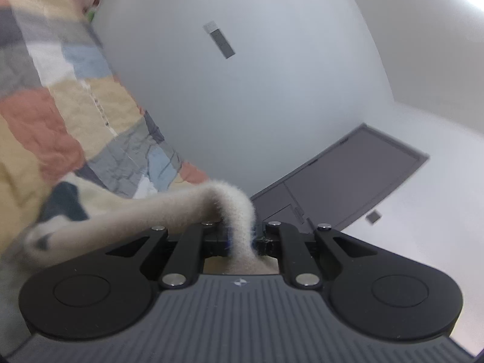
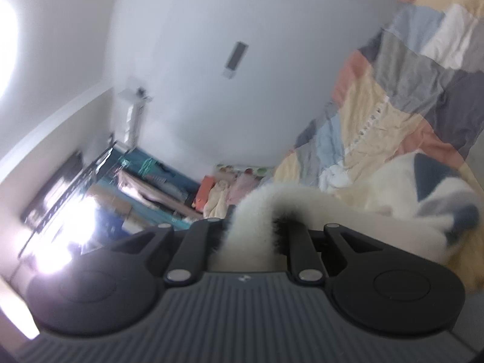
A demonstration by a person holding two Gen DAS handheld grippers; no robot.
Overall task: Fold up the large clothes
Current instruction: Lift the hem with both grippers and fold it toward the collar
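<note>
Between both grippers I hold a fuzzy cream garment (image 1: 157,211) up above the patchwork bedspread (image 1: 60,115): left gripper (image 1: 239,236) and right gripper (image 2: 251,233) each have jaws clamped on its edge.

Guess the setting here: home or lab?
Most likely a home bedroom. A patchwork quilt covers what looks like a bed, a dark door is set in a plain white wall, and a crowded clothes rack stands in the corner.
</note>
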